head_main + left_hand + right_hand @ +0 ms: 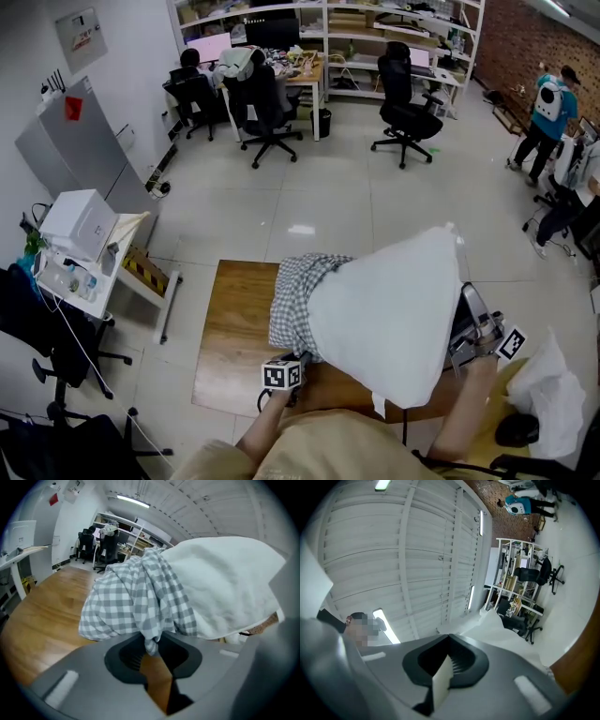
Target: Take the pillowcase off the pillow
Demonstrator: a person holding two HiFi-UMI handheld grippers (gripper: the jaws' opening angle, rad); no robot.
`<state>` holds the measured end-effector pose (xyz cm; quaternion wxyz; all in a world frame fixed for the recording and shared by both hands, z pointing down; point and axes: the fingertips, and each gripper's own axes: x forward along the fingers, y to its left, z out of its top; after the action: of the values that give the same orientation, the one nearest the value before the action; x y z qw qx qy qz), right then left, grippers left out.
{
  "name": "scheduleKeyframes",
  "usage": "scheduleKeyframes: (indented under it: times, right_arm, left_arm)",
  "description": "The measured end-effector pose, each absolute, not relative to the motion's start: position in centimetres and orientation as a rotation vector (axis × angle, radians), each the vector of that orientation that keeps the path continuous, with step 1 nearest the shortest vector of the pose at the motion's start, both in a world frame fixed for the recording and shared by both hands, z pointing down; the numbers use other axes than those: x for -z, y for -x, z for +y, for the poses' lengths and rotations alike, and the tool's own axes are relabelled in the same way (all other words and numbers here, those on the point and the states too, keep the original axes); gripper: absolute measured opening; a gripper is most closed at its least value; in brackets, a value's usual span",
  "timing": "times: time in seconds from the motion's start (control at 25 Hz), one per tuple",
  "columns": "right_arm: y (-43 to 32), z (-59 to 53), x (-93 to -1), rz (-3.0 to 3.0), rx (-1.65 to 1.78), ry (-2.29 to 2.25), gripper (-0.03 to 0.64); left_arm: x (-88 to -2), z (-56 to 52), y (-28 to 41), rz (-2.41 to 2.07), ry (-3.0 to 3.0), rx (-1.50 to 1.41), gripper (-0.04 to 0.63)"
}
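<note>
A white pillow [394, 319] is held up above the wooden table [230, 328], tilted with its far corner high. A grey-and-white checked pillowcase [295, 300] is bunched over its left end. At the table's near edge my left gripper [294, 362] is shut on the pillowcase's lower edge. In the left gripper view a fold of the pillowcase [136, 597] is pinched between the left gripper's [151, 649] jaws, with the bare pillow [225, 583] to the right. My right gripper [466, 342] is shut on the pillow's right edge. In the right gripper view a white sliver sits in the right gripper [443, 674], and the pillow [506, 632] spreads beyond it.
A white plastic bag [553, 389] lies by the table's right end. A side table with a white box [80, 225] stands at the left, and a black chair [47, 347] is near it. Office chairs [267, 108] and desks fill the back of the room. A person [546, 117] stands far right.
</note>
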<state>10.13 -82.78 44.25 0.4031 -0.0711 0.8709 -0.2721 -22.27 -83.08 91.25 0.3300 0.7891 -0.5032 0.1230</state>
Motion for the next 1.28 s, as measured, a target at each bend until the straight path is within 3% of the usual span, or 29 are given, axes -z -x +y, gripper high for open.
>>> scheduleKeyframes:
  times: [0.24,0.6,0.8,0.84,0.92,1.04,1.16,1.28]
  right_arm:
    - [-12.2,-81.8,-43.7,2.095,0.719,0.181,0.0]
    - [-13.6,-82.1,-45.3,1.981,0.748,0.154,0.0]
    - [-13.0,-82.3,-46.1,1.996,0.772,0.132,0.0]
    - [-13.0,-82.6,-46.5,2.007,0.778,0.14,0.0]
    - [-12.6,-83.0,-47.4,2.059,0.791,0.175,0.0]
    - [-12.9,-82.0,-48.9,2.162,0.768,0.258,0.0]
    - [-12.8,-82.0,-49.4,2.189,0.746,0.327,0.0]
    - [-11.4,-83.1,-49.0,2.23,0.75,0.369,0.0]
  left_arm:
    - [-91.2,-84.3,26.8,-1.458,-1.925,-0.204,0.021]
    - [-92.7,-86.5,39.3,-1.652,-1.698,-0.098,0.017]
    - [-92.1,-88.4,38.6,-1.553,-1.788,-0.207,0.018]
    - [-91.6,-88.3,38.5,-1.492,-1.811,-0.196,0.04]
    - [-90.2,-87.7,39.6,-1.369,-1.848,-0.142,0.237]
    - [-86.9,-86.8,40.5,-1.274,-1.951,-0.171,0.395]
    - [-82.4,-88.3,40.6,-1.268,-2.07,-0.223,0.436]
    - [-75.1,-91.1,40.6,-1.262,-2.14,0.028,0.435]
